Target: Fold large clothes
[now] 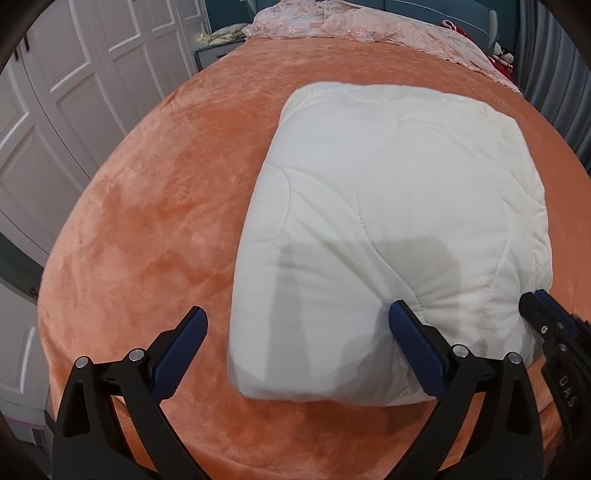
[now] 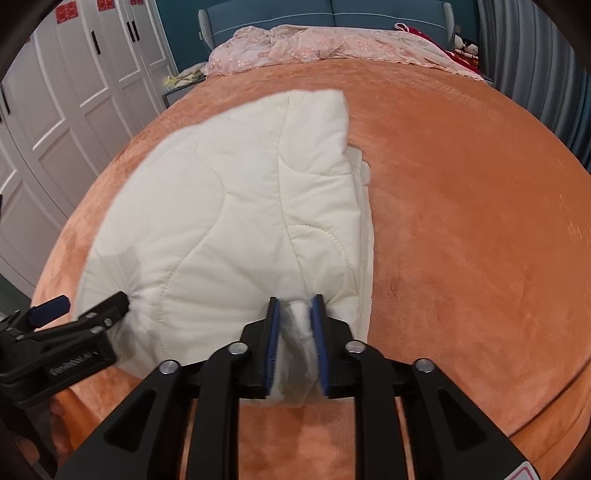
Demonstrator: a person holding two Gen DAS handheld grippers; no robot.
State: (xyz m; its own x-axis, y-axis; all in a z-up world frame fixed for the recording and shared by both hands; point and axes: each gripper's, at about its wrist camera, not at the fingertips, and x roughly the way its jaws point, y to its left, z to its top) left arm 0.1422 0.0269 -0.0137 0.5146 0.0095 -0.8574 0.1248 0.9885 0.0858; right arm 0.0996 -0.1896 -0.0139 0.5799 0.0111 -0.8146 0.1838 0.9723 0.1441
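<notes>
A folded cream quilted cover (image 1: 388, 206) lies on the orange bed. It also shows in the right wrist view (image 2: 229, 206). My left gripper (image 1: 297, 321) is open wide; its fingers stand either side of the near left corner of the bundle, one finger pressing into the fabric. My right gripper (image 2: 295, 314) is shut on the near right edge of the quilted cover, with fabric bunched between its blue pads. The right gripper shows in the left wrist view (image 1: 550, 317) at the bundle's right corner. The left gripper shows in the right wrist view (image 2: 88, 306) at the bundle's left.
The orange plush blanket (image 1: 147, 240) covers the bed. A pink lace cover (image 2: 314, 44) lies across the head of the bed before a blue headboard (image 2: 332, 14). White wardrobe doors (image 1: 55, 92) stand to the left. A grey curtain (image 2: 535, 55) hangs on the right.
</notes>
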